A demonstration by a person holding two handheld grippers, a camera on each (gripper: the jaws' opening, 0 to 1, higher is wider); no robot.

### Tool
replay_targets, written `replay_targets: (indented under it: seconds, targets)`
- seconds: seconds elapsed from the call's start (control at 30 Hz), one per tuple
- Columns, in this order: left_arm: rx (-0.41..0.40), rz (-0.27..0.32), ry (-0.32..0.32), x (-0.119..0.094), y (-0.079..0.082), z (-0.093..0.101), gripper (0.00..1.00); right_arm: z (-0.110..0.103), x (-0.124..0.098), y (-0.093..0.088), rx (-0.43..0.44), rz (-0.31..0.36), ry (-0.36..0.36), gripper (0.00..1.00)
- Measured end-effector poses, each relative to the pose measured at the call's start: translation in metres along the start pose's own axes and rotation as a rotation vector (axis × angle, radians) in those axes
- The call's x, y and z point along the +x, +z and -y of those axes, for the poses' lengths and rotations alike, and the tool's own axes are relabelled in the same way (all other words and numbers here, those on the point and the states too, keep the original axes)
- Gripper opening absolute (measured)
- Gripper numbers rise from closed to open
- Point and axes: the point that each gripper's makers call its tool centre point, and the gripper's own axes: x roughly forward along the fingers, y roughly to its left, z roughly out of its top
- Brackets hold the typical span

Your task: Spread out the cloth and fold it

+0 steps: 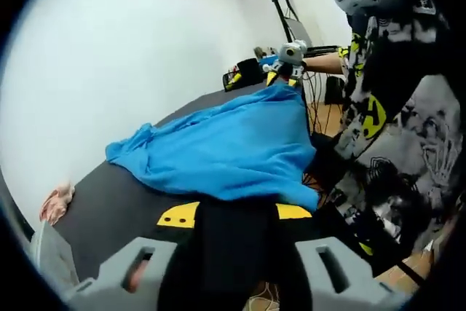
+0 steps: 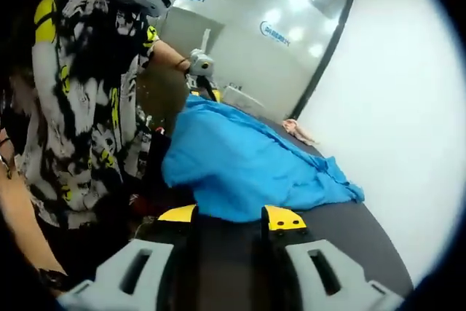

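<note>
The blue cloth (image 1: 226, 147) lies across a dark table (image 1: 109, 209), bunched and wrinkled, with one rumpled end trailing toward the white wall and the nearer edge stretched between the two tools. In the left gripper view, the left tool (image 1: 237, 213) has its yellow-tipped jaws closed on the near edge of the cloth, which drapes over the table's edge just ahead of them. At the far end of that view the right tool (image 1: 285, 71) grips the opposite corner, lifting it slightly off the table. In the right gripper view the same cloth (image 2: 244, 162) spreads away from the right tool (image 2: 231, 218), whose yellow-tipped jaws are pinched on its near hem, while the left tool (image 2: 200, 81) holds the far corner beside the person. The person (image 1: 393, 107) stands alongside the table in a black, white and yellow patterned top; any print on it is too blurred to read. A small pinkish rag (image 1: 56, 203) lies on the table near the wall, well apart from the cloth. On the glass wall (image 2: 255, 41) behind, a blue logo (image 2: 274, 33) with lettering shows, but it can't be read.
</note>
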Motion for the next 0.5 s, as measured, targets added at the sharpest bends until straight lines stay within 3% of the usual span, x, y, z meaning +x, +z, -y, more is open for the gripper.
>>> replay_targets:
  seconds: [0.03,0.13,0.2,0.3,0.5]
  targets:
    - [0.037,0.003,-0.004,0.003,0.003,-0.001,0.39,0.004,0.0,-0.001,-0.002,0.004,-0.013,0.32]
    - [0.046,0.016,-0.011,0.012,0.01,-0.004,0.45,0.003,0.013,-0.004,-0.006,0.008,0.019,0.33]
    - [0.011,0.049,-0.03,0.023,0.015,-0.003,0.45,-0.005,0.026,0.003,-0.016,0.052,0.06,0.3]
    - [-0.019,0.079,-0.055,0.034,0.02,0.002,0.41,-0.011,0.037,0.013,-0.027,0.083,0.088,0.31]
    - [0.005,0.064,-0.082,0.04,0.026,0.013,0.27,-0.031,0.037,0.04,-0.12,0.112,0.171,0.31]
